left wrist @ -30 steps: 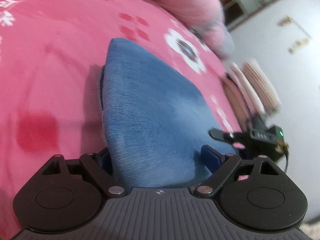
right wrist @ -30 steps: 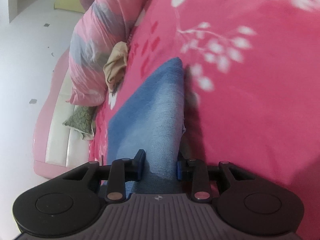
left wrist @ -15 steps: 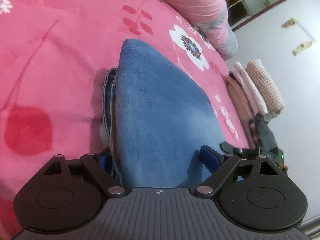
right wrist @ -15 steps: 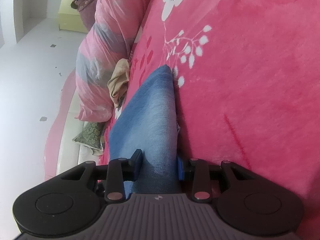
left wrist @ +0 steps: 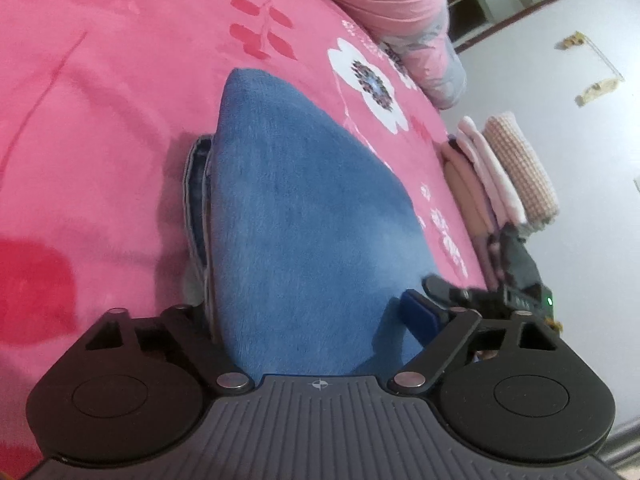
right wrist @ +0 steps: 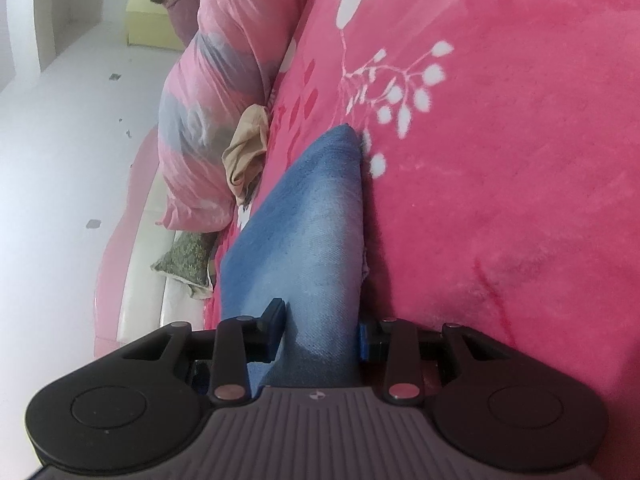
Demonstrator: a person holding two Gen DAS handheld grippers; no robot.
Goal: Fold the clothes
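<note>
A folded pair of blue jeans (left wrist: pixel 304 232) lies across a pink flowered bedspread (left wrist: pixel 100 92). My left gripper (left wrist: pixel 308 320) is shut on one end of the jeans, with its jaws spread around the thick fold. My right gripper (right wrist: pixel 320 328) is shut on the other end of the jeans (right wrist: pixel 308 232), which run away from it toward the pillows. The right gripper's tip also shows in the left wrist view (left wrist: pixel 460 292), at the jeans' far edge.
A stack of folded pink and beige clothes (left wrist: pixel 500 176) sits at the bed's right edge. A pink and grey duvet (right wrist: pixel 216 92), a beige garment (right wrist: pixel 248 148) and a green cushion (right wrist: pixel 188 256) lie along the bed's side. The pink bedspread (right wrist: pixel 500 160) stretches to the right.
Both grippers have kept hold of the jeans. The views have shifted slightly along the bed, and more of the lower folded layer shows at the left edge.
</note>
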